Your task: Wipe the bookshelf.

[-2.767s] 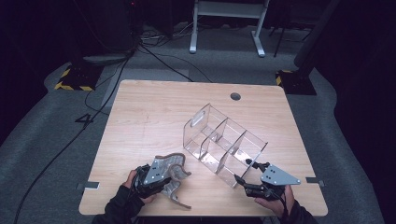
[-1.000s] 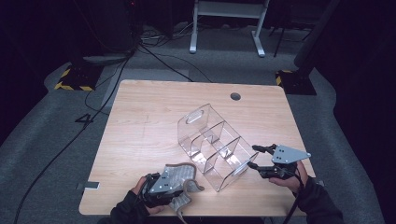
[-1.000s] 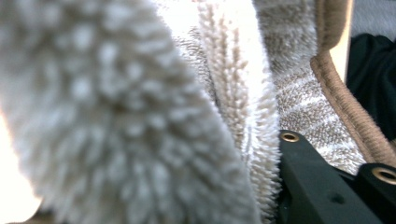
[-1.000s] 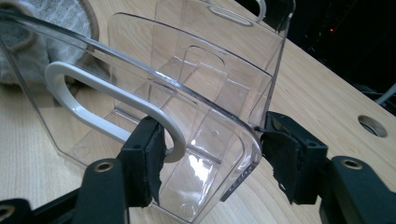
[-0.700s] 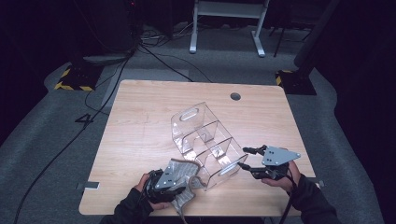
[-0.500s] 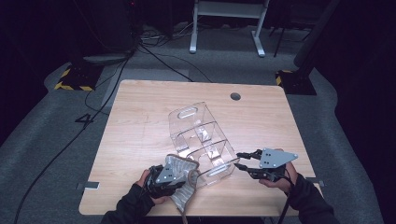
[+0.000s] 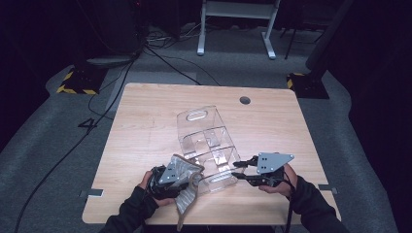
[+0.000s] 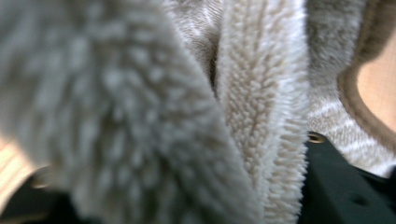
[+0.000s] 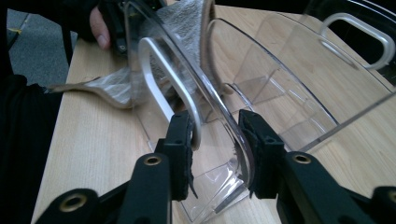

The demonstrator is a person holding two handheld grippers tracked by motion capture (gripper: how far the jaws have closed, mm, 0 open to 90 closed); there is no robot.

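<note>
Clear organizer [image 7: 206, 145] lay on counter [image 7: 145, 121], near front edge. Right hand-held gripper [image 9: 215, 135], jaws just closing, clamped its near end wall. Left hand-held gripper [image 7: 167, 177], jaws just opening, had fuzzy grey cloth [image 8: 187, 93] between them; grip unclear.

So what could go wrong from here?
The right gripper straddles just the thin rim of the clear divided bin, by its handle slot; the smooth plastic could slip out or the bin might tip. The fluffy grey cloth drapes over the left gripper and hangs past the table edge, so it could snag or drop.
</note>
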